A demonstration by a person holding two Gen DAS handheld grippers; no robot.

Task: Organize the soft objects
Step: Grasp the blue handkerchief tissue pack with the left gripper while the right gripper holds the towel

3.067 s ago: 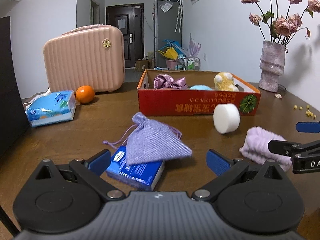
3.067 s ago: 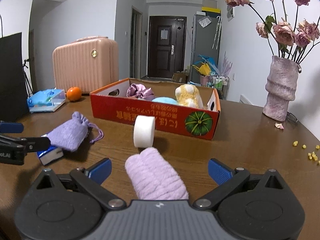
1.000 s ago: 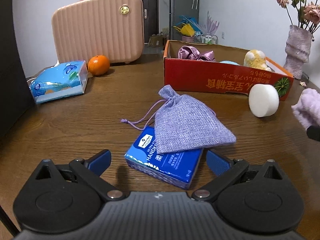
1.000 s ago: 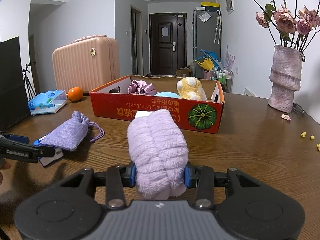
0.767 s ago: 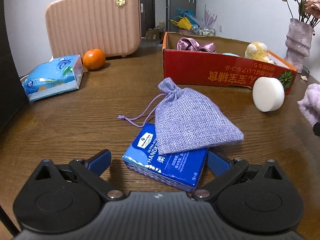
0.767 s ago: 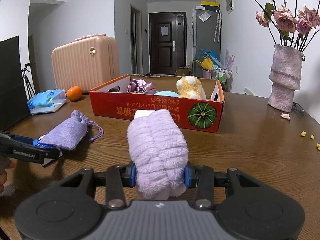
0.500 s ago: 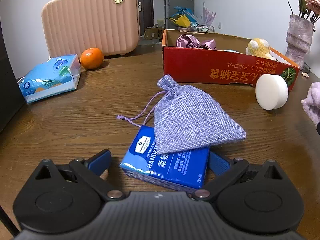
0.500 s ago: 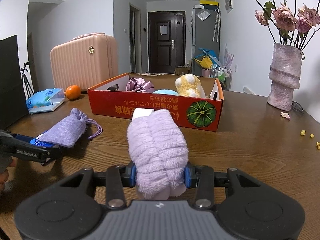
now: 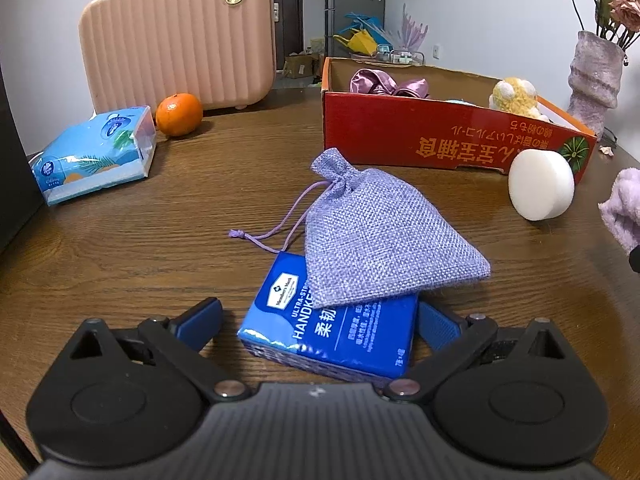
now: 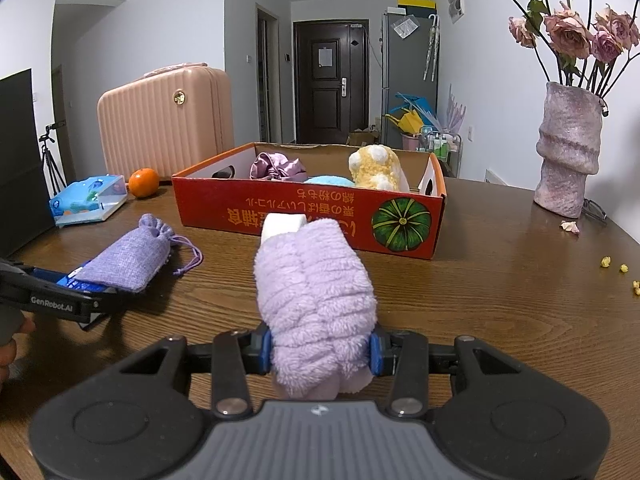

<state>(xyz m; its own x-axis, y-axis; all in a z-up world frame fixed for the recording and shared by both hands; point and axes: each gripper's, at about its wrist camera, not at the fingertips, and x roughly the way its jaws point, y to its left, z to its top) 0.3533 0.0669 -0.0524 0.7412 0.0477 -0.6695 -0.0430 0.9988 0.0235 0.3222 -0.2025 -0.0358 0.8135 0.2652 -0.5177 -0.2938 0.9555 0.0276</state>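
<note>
My right gripper (image 10: 320, 350) is shut on a fluffy lilac cloth roll (image 10: 316, 296), held just above the table in front of the red cardboard box (image 10: 304, 216). The box holds a satin scrunchie, a blue soft item and a yellow plush toy (image 10: 374, 168). A white round sponge (image 9: 540, 184) stands on edge by the box's front wall. My left gripper (image 9: 318, 320) is open, its fingers on either side of a blue handkerchief pack (image 9: 340, 332). A lilac drawstring pouch (image 9: 372, 236) lies on that pack. The right pad looks close to the pack's side.
A pink suitcase (image 9: 180, 36), an orange (image 9: 178, 114) and a light blue tissue pack (image 9: 96, 152) sit at the back left. A vase of dried roses (image 10: 568, 152) stands at the back right, with small crumbs (image 10: 612, 264) on the wood near it.
Since the earliest frames my right gripper has shut on the cloth roll and raised it. My left gripper has crept forward until its fingers flank the blue pack.
</note>
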